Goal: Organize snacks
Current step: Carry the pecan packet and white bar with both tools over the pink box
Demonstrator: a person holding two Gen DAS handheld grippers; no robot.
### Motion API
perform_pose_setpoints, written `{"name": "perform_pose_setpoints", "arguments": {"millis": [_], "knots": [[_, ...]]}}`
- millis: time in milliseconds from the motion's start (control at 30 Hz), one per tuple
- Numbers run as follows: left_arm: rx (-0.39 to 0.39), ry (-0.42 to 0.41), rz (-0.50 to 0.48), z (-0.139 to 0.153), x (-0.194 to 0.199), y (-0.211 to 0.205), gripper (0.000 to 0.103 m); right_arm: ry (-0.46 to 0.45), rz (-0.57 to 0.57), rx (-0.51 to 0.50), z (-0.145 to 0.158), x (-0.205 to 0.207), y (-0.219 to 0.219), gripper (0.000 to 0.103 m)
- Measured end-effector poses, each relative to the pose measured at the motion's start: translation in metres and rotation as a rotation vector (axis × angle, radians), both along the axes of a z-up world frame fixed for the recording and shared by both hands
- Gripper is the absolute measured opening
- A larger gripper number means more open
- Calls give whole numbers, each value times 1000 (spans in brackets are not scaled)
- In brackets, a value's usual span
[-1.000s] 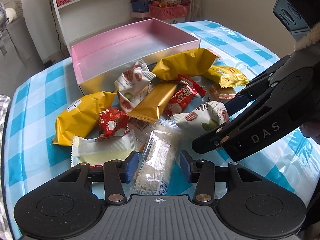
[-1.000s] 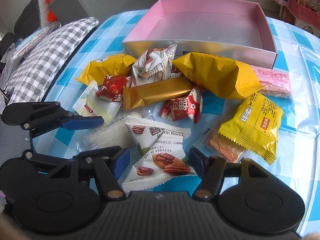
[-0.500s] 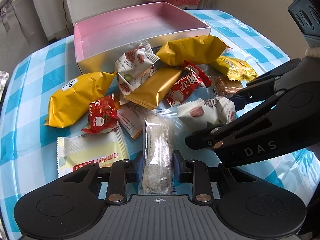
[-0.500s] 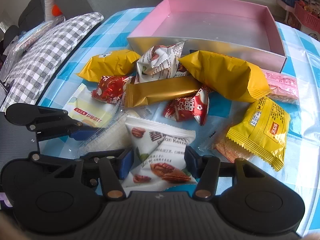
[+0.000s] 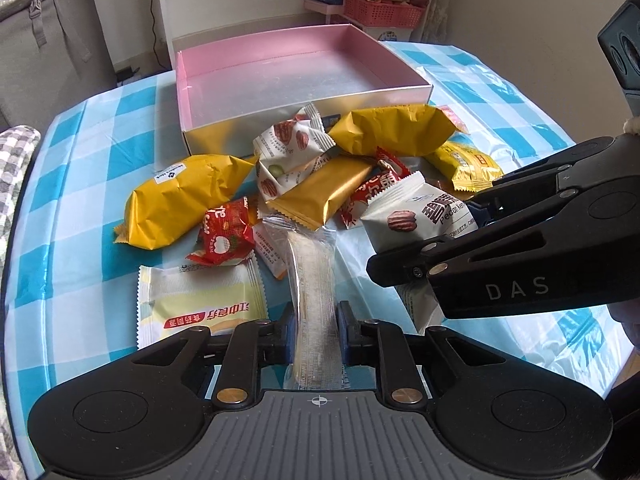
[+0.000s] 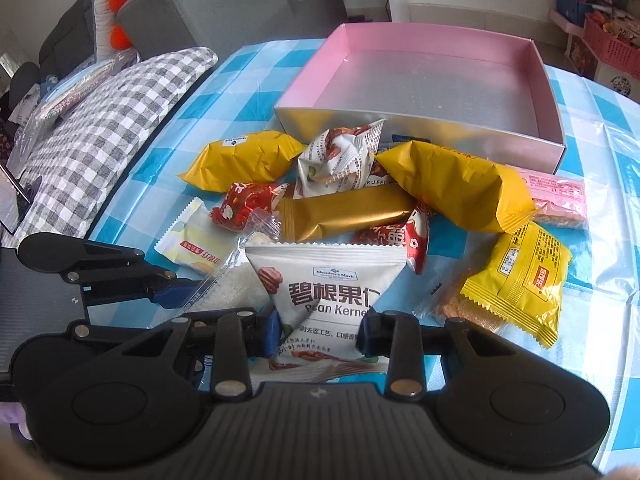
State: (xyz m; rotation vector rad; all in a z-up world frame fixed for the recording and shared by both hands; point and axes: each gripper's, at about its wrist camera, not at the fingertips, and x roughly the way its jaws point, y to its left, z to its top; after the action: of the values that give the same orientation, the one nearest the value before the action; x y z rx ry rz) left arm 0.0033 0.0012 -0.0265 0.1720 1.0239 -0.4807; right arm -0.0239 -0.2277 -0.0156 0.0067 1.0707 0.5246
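Left gripper [image 5: 316, 330] pinches the clear wafer pack [image 5: 314, 280]; right gripper [image 6: 318, 330] pinches the pecan bag [image 6: 326, 280]. Both probably light, crinkly, slippery; pink box [image 5: 304, 114] at twelve o'clock.

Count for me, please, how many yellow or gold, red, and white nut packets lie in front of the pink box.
Yellow or gold packets: 4
Red packets: 2
White nut packets: 2
Total: 8
The pale cream packet is not counted.
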Motion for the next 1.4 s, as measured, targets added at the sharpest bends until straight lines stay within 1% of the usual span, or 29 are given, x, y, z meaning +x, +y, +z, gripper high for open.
{"name": "perform_pose_setpoints", "arguments": {"millis": [233,433,600,733,833,900,1033,1233,1333,1400], "knots": [[-76,-16,44,22,7,11,17,-52,-42,38,20,8,-7,33],[-102,-51,84,37,16,12,17,-92,-102,75,35,23,-18,33],[-131,-83,114,51,23,10,16,-130,-176,99,43,39,-28,33],[-139,-113,126,63,32,5,16,-161,-237,92,45,52,-37,33],[-144,-133,132,67,50,1,16,-173,-271,72,41,63,-42,33],[-136,-139,142,65,66,-5,16,-182,-287,54,39,69,-43,33],[-109,-149,177,54,98,-14,16,-203,-305,54,34,79,-42,33],[-119,-187,199,37,135,-26,17,-234,-343,71,31,94,-45,33],[-91,-191,200,28,149,-34,17,-257,-362,57,27,99,-44,33],[-68,-191,202,21,156,-39,17,-245,-381,52,23,103,-44,33]]}}
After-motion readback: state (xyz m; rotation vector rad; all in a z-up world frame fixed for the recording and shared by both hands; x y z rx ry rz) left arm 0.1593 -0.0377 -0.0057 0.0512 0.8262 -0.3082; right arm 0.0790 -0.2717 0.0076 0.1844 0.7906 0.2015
